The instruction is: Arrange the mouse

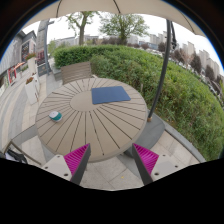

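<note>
A round wooden slatted table [90, 125] stands ahead of my gripper [111, 158]. A blue mouse pad [110, 95] lies on the far right part of the table. A small teal and white mouse [56, 116] sits near the table's left edge. My two fingers with magenta pads [76, 157] are spread wide apart with nothing between them, held back from the table's near edge above the paved floor.
A chair [77, 70] stands beyond the table and another chair [150, 135] at its right. A green hedge [175, 85] runs along the right. A parasol pole [169, 55] rises at the right. Pale paving lies below the fingers.
</note>
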Demonstrator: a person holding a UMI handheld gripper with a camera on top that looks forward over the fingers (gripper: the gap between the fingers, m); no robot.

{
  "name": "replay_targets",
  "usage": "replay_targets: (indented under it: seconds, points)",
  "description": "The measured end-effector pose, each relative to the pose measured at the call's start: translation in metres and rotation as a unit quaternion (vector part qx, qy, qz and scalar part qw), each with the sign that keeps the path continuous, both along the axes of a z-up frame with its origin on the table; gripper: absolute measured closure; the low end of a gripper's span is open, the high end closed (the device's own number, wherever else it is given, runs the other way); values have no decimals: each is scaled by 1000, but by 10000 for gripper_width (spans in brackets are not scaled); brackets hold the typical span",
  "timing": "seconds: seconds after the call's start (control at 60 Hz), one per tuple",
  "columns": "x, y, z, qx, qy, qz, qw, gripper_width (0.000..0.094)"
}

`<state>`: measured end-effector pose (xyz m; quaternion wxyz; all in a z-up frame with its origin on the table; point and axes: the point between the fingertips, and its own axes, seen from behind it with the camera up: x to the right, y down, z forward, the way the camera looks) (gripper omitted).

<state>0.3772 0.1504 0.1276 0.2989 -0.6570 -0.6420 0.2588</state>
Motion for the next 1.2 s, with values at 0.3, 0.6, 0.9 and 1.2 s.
replay_targets:
  seconds: [0.3, 0.6, 0.9, 1.2]
  points:
    - [-19, -66, -28, -7, 2, 18, 1000, 73]
    - [-62, -219, -44, -41, 32, 72, 996, 82]
    - [-126, -284, -85, -12, 67, 47, 997, 82]
    - [-200, -292, -138, -12, 68, 22, 997, 82]
